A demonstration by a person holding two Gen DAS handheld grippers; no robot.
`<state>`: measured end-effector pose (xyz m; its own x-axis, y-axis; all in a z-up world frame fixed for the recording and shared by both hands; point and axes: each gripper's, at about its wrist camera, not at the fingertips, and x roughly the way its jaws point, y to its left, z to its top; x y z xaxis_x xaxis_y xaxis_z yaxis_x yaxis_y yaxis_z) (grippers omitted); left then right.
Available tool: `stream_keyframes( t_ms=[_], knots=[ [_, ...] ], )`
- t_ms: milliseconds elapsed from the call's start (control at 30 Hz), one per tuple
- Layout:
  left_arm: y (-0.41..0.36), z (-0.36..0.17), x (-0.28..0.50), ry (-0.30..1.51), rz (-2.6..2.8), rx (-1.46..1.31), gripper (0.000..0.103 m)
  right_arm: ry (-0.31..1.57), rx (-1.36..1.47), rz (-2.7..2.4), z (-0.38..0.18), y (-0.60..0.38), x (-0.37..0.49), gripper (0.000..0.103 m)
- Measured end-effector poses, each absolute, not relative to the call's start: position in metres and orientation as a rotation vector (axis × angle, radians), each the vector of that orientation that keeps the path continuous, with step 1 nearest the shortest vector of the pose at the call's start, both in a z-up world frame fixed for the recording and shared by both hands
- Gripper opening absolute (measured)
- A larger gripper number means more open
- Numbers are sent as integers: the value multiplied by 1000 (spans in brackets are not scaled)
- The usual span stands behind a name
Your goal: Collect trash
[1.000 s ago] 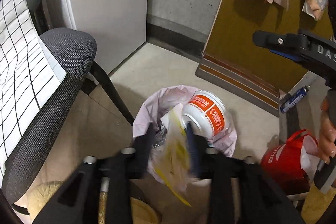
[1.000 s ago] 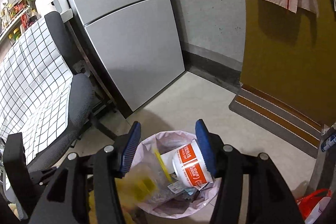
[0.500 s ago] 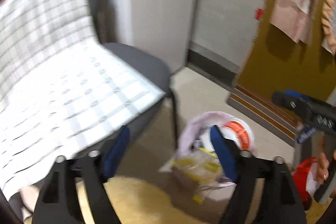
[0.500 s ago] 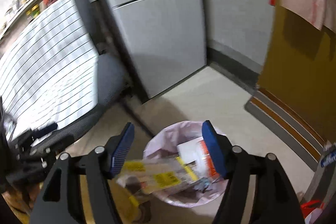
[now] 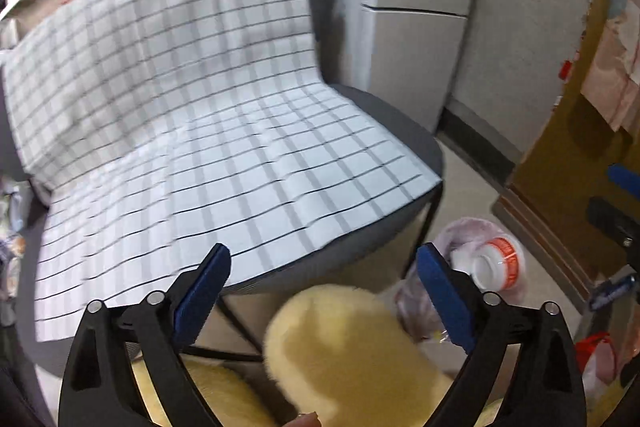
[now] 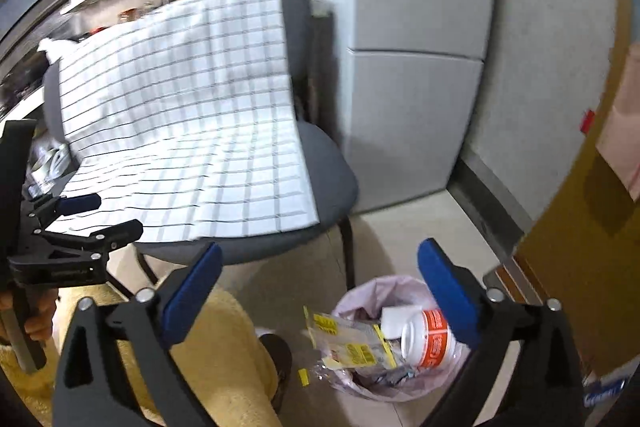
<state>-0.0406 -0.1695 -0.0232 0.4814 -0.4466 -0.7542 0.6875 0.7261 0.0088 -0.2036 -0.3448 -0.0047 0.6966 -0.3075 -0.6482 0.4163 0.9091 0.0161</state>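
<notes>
Trash bin (image 6: 400, 347) on floor, near right, pink liner, holds white jar (image 6: 426, 341) and yellow wrapper (image 6: 352, 343) draped over left rim. My right claw (image 6: 318, 291) above it, jaws just opened wide, empty. My left claw (image 5: 322, 293) likewise wide, empty, over chair (image 5: 400, 123) with checked cloth (image 5: 200, 131).
</notes>
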Motion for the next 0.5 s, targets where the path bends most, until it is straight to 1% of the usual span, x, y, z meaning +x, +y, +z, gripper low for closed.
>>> stream_keyframes(
  t_ms=[267, 500],
  knots=[
    [-125, 11, -44, 778, -623, 302, 96, 721, 133, -298, 17, -322, -189, 97],
    [-108, 32, -49, 753, -576, 304, 96, 678, 111, -274, 41, -311, -195, 97]
  ],
)
